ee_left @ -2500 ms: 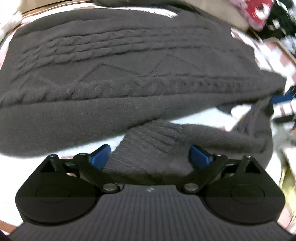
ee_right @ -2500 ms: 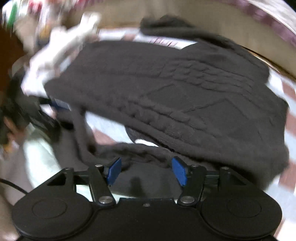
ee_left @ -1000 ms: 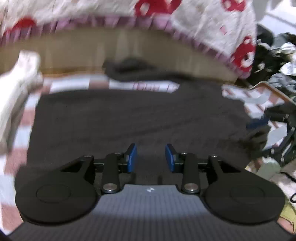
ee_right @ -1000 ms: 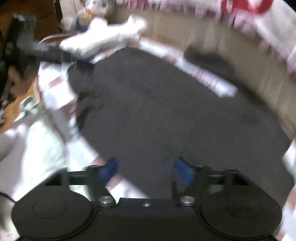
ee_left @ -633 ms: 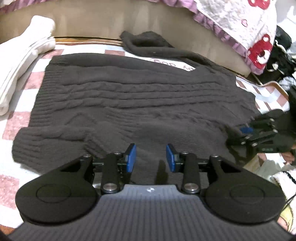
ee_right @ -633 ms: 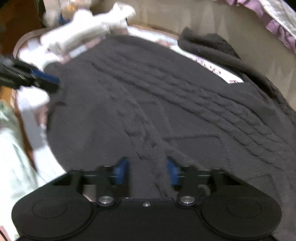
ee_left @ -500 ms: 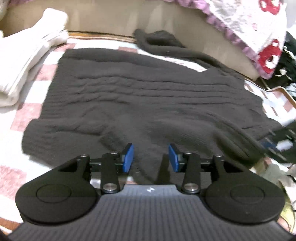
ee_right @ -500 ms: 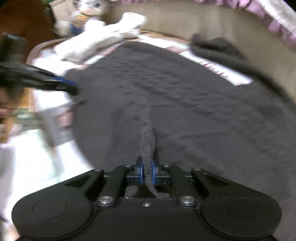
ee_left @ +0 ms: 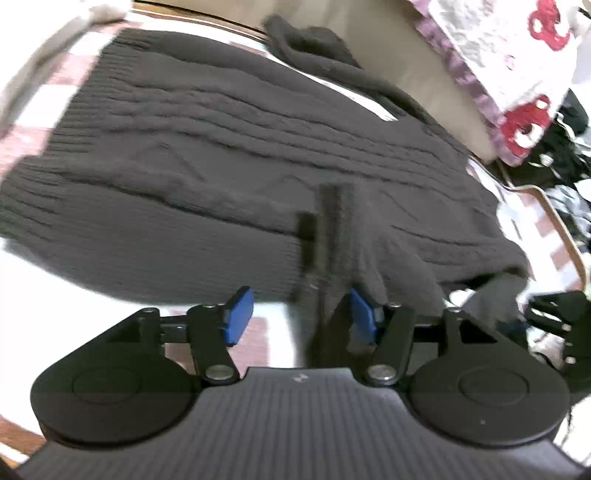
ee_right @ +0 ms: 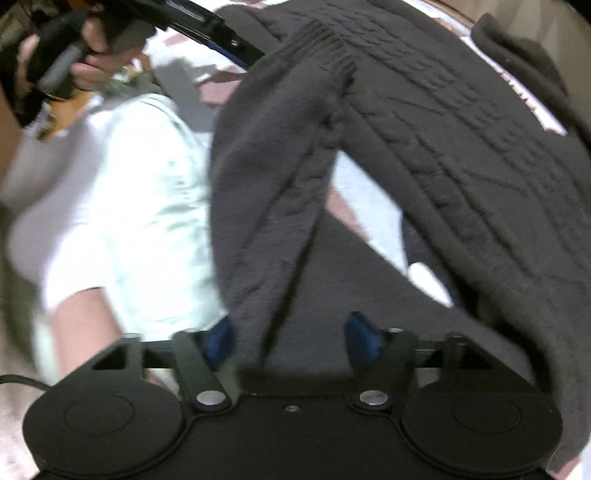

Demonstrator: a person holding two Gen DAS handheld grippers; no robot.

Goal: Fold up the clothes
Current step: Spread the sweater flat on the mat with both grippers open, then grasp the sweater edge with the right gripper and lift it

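A dark grey cable-knit sweater (ee_left: pixel 221 147) lies spread on a pink and white checked cover. A blurred strip of its fabric (ee_left: pixel 332 236) runs up between the fingers of my left gripper (ee_left: pixel 301 314), close to the right pad; the jaws stand open. My right gripper (ee_right: pixel 291 338) is open too, and a sleeve (ee_right: pixel 280 166) with a ribbed cuff (ee_right: pixel 325 40) drapes loosely down between its pads. The sweater body (ee_right: pixel 480 147) stretches away to the right. The other gripper (ee_right: pixel 207 26) shows at top left, held by a hand (ee_right: pixel 96 40).
A beige padded edge (ee_left: pixel 424 62) and a quilt with red prints (ee_left: pixel 517 74) lie behind the sweater. Loose clothes (ee_left: pixel 569 122) pile up past a wooden rim (ee_left: pixel 565 236) on the right. The person's white shirt (ee_right: pixel 147 184) is close on the left.
My right gripper was shut on a sweater fold and has opened; the sleeve now hangs loose between its pads. My left gripper has opened wider, with a fabric strip now between its fingers.
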